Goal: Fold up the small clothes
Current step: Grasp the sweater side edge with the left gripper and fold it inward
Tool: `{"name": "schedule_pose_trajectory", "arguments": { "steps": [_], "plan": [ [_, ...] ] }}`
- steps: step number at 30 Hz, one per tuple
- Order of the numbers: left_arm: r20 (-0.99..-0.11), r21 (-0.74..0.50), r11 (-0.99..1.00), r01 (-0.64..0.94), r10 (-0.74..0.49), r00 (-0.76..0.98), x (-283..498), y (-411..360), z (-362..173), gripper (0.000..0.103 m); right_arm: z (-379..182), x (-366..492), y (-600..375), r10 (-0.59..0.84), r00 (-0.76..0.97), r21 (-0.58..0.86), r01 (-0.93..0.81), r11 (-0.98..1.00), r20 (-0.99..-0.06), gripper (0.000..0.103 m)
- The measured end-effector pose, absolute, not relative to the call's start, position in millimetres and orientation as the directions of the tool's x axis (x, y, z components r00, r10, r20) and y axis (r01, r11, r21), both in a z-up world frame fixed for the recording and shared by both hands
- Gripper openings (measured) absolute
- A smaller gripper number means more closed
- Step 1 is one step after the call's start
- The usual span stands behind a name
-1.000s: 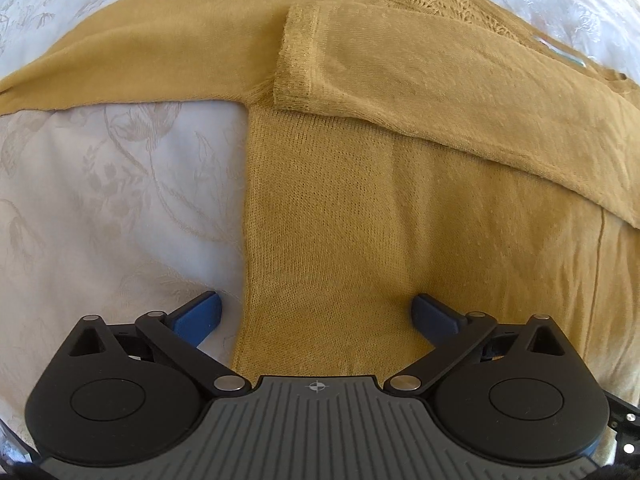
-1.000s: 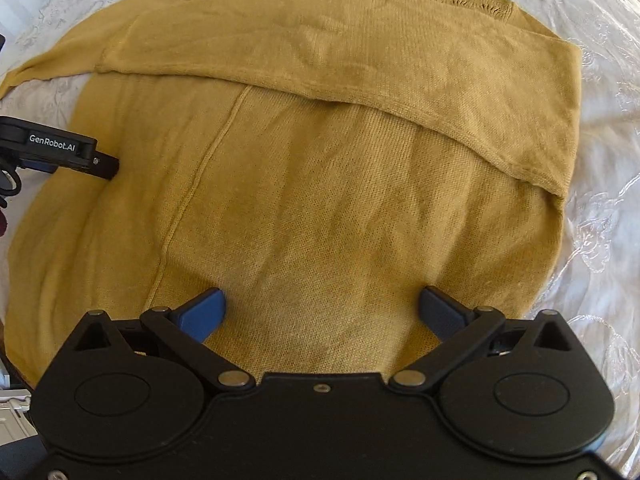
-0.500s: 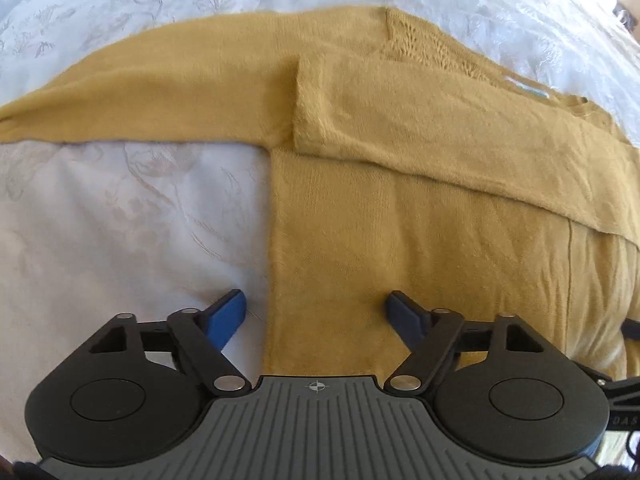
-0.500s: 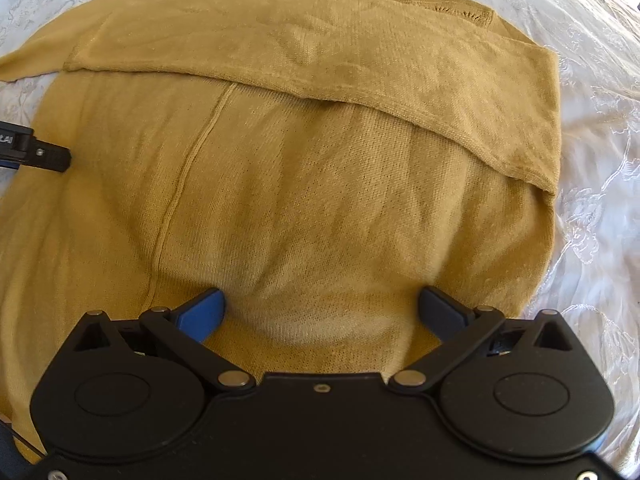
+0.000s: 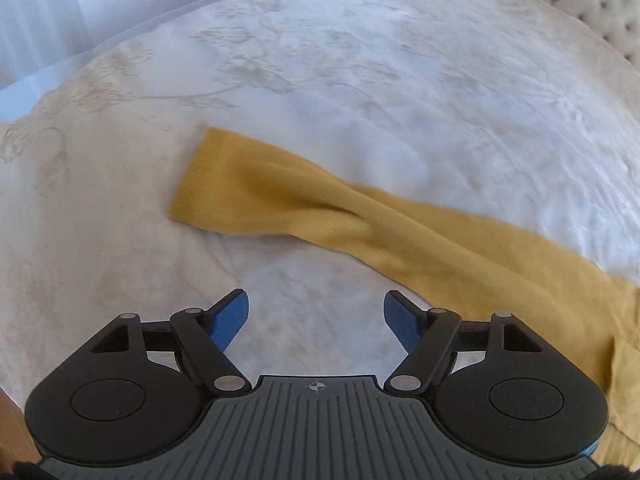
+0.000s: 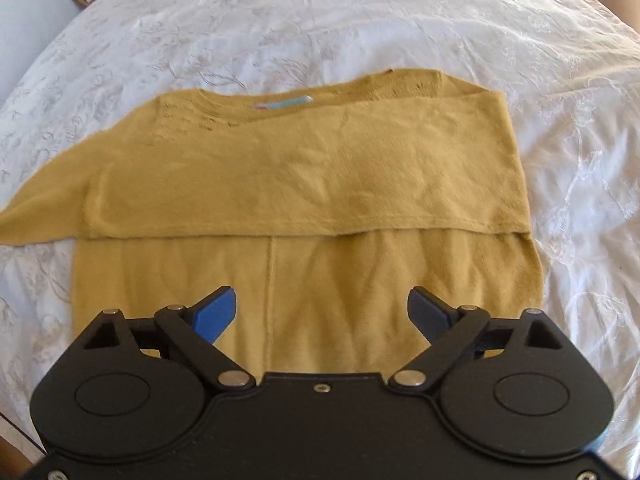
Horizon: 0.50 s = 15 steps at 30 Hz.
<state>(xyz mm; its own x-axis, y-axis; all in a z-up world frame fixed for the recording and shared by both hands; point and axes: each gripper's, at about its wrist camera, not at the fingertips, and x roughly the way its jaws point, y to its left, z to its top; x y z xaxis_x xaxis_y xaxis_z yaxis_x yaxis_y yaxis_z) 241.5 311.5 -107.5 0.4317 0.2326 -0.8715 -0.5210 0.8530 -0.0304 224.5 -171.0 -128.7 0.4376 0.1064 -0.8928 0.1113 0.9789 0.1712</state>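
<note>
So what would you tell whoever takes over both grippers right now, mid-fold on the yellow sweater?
Left gripper: open, empty, over bare bedspread, facing the unfolded sleeve.
Right gripper: jaws closing, nothing between them, above the sweater's lower half.
Sweater lies flat on the bed, collar away from the right camera.
Done: one sleeve folded across the chest.
Left: fold the other sleeve in, then fold the body.

The left gripper (image 5: pixel 316 318) has swung away from the sweater's (image 6: pixel 304 184) body and now hangs over the bed (image 5: pixel 360 80) near the outstretched sleeve (image 5: pixel 280 200). The right gripper (image 6: pixel 322 314) has lifted back, its fingers closing on nothing.
</note>
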Motion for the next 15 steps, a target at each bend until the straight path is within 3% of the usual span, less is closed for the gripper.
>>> {"name": "schedule_pose_trajectory", "arguments": {
  "steps": [6,15],
  "plan": [
    [-0.855,-0.095,0.781,-0.617,0.254,0.453,250,358,-113,0.073,-111,243,-134,0.162,0.458,0.215,0.066,0.974,-0.874,0.093],
    [-0.839,-0.196,0.743,-0.639,0.21,0.502,258,381,-122,0.073,-98,261,-85,0.197,0.451,0.19,-0.062,0.98,-0.87,0.093]
  ]
}}
